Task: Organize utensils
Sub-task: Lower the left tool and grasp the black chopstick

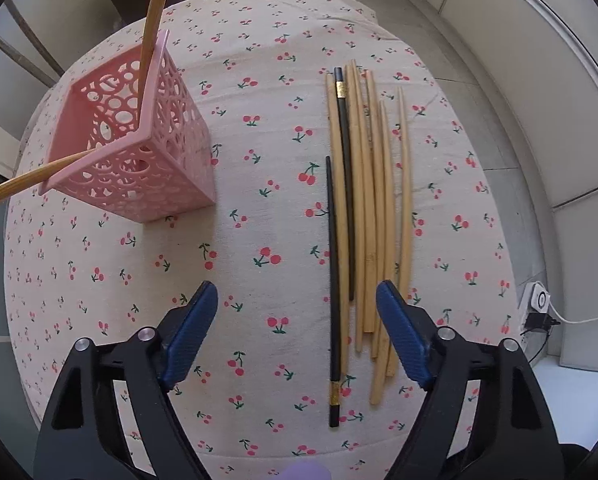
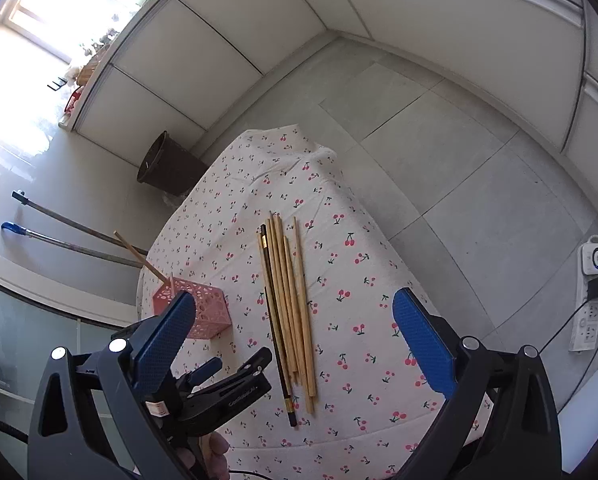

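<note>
A row of several bamboo chopsticks [image 1: 367, 200] lies lengthwise on the cherry-print tablecloth [image 1: 259, 160], with two black chopsticks [image 1: 332, 280] at its left side. My left gripper [image 1: 297, 292] hangs open just above their near ends, and the pads touch nothing. To the left stands a pink perforated basket [image 1: 139, 152] with two bamboo chopsticks [image 1: 155, 28] leaning out of it. In the right wrist view, my right gripper [image 2: 295, 298] is open and empty, higher up, over the same chopsticks [image 2: 289, 300]. The left gripper [image 2: 239, 360] shows below the basket [image 2: 207, 312].
A brown bin [image 2: 167, 164] stands on the floor beyond the table's far end. Two long-handled tools [image 2: 79, 236] lean at the left wall. A white power strip [image 2: 591, 300] with a plugged cord lies on the floor at the right. A person's fingers [image 2: 215, 452] hold the left gripper.
</note>
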The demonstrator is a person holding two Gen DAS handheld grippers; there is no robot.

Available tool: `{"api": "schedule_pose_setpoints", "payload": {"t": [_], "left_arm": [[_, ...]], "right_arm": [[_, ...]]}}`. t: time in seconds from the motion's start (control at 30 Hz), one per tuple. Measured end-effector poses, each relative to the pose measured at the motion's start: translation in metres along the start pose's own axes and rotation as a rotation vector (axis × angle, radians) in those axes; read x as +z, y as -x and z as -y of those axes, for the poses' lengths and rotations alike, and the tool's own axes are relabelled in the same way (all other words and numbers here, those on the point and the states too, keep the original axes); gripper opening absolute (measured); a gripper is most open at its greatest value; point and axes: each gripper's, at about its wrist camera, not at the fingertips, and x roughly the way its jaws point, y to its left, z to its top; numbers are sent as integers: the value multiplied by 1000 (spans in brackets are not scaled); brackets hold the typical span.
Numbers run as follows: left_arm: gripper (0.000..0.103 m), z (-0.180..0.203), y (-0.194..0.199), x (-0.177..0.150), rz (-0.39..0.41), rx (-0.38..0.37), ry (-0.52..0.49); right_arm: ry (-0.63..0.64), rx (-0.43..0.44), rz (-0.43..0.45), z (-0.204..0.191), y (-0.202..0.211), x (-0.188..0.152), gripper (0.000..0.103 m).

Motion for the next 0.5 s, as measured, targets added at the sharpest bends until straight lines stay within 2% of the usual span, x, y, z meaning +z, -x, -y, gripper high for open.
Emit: {"api": "schedule_pose_setpoints", "payload": {"t": [0.2, 0.3, 0.5], "left_arm": [[59, -10, -8, 4, 20, 31, 28], [58, -10, -11, 6, 9, 8, 33], [58, -6, -17, 11, 19, 38, 32]], "right_arm": [[9, 6, -16, -2, -4, -1, 96], [4, 7, -22, -1, -5, 0, 96], [3, 5, -24, -1, -6, 0, 96]]}}
